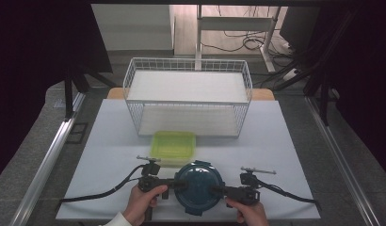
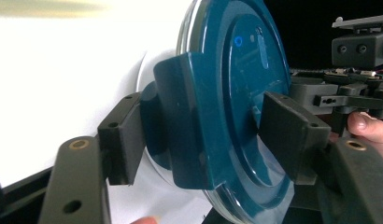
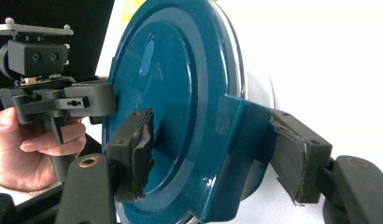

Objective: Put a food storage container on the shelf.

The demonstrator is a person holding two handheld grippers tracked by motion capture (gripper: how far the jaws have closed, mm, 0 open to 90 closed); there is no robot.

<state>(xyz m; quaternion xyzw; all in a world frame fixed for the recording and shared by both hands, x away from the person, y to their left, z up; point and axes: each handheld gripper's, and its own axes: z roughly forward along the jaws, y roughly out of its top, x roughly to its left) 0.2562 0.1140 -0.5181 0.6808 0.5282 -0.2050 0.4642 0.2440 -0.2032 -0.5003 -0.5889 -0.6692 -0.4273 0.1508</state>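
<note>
A round container with a dark teal lid (image 1: 199, 186) sits near the front edge of the white table (image 1: 276, 141). My left gripper (image 1: 179, 185) comes in level from the left, and its pads (image 2: 124, 140) press a teal side clip (image 2: 189, 107) between the lid's top and the clip's outer face. My right gripper (image 1: 218, 190) holds the opposite clip (image 3: 236, 140) the same way from the right. In the left gripper view the jaws (image 2: 203, 135) straddle the lid's rim. The right gripper view has its jaws (image 3: 208, 144) on the far rim.
A lime-green lidded box (image 1: 173, 147) lies just behind the round container. Farther back stands a white two-level wire rack (image 1: 188, 94). Black cables trail from both grippers toward the table's front corners.
</note>
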